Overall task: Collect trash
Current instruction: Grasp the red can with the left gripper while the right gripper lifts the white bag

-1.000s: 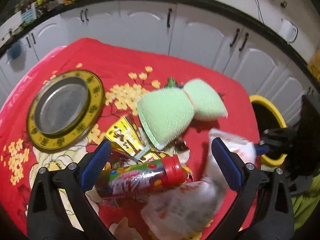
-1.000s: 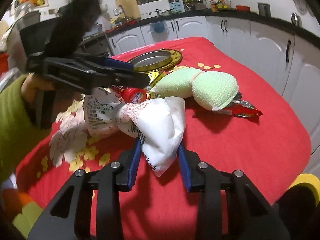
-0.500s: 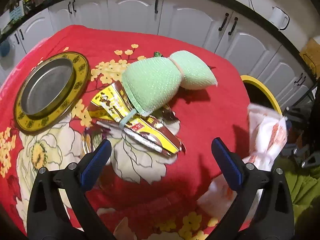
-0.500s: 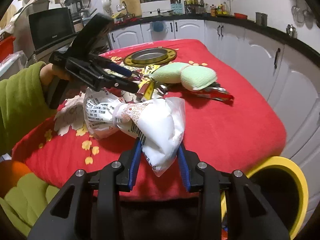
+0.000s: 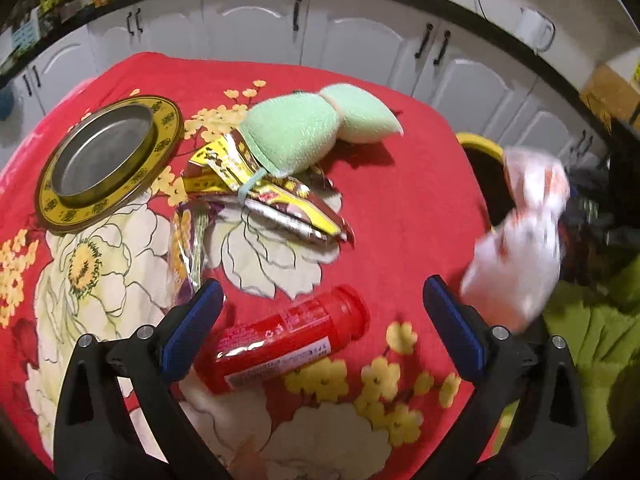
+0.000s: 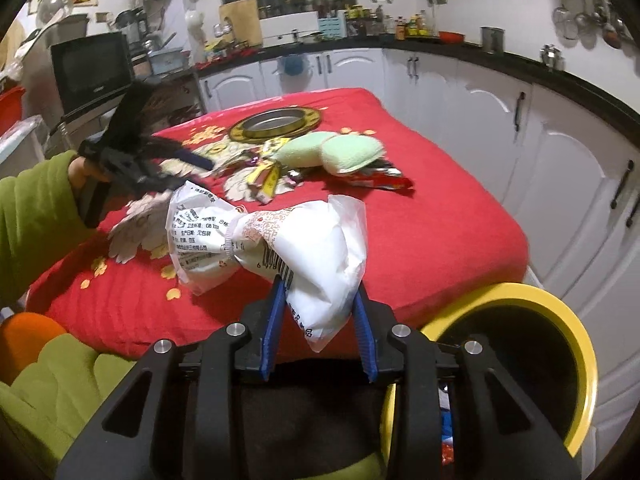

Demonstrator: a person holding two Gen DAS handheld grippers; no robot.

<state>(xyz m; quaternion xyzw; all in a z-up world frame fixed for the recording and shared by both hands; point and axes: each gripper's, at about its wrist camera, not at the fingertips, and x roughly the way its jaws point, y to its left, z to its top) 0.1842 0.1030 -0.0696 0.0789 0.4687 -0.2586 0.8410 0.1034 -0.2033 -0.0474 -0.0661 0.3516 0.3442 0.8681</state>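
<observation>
My right gripper (image 6: 318, 292) grips a crumpled white plastic bag (image 6: 280, 240), and its jaws are still closing on it. The bag hangs past the table's edge, beside the yellow bin (image 6: 560, 308). In the left wrist view the same bag (image 5: 520, 240) is a blur at the right, near the bin's rim (image 5: 478, 142). My left gripper (image 5: 322, 322) is open over a red tube (image 5: 288, 340) that lies on the red tablecloth (image 5: 412, 200) between its fingers, untouched. Yellow snack wrappers (image 5: 260, 188) lie beyond it.
Two green sponges (image 5: 296, 136) rest on the wrappers. A round metal tin with a yellow rim (image 5: 108, 160) sits at the far left. White cabinets (image 5: 360, 40) ring the table. A green sleeve (image 6: 36, 216) holds the left gripper (image 6: 132, 160).
The right gripper carried the white bag off the tabletop to the table's edge by the yellow bin. The left gripper shifted, and the red tube now lies between its open fingers.
</observation>
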